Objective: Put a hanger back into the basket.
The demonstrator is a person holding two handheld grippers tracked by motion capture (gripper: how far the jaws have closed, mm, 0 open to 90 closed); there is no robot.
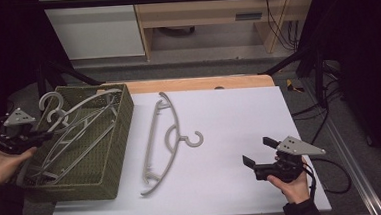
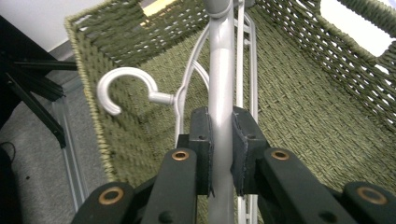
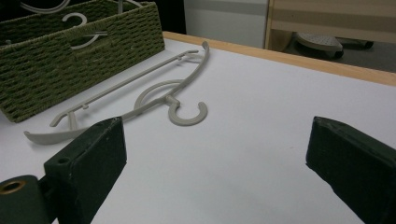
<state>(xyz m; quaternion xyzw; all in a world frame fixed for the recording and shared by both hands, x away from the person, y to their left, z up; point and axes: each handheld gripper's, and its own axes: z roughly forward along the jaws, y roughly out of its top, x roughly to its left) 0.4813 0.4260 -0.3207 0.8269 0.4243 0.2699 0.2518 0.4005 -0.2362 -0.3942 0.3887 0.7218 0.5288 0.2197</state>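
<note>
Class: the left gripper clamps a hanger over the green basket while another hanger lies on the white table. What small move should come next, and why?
Probably open the left gripper to let go: its pads pinch the grey hanger, which lies inside the woven basket with other hangers. The right gripper hangs open near the hanger on the table.

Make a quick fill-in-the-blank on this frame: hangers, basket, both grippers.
1. The left gripper is shut on the bar of a grey plastic hanger inside the ____ woven basket.
2. The jaws of the right gripper stand ____, with nothing between them.
3. The pale grey plastic hanger lying loose rests on the ____ table surface, beside the basket.
4. Its hook points toward the ____ gripper.

Missing words: green; open; white; right
</note>
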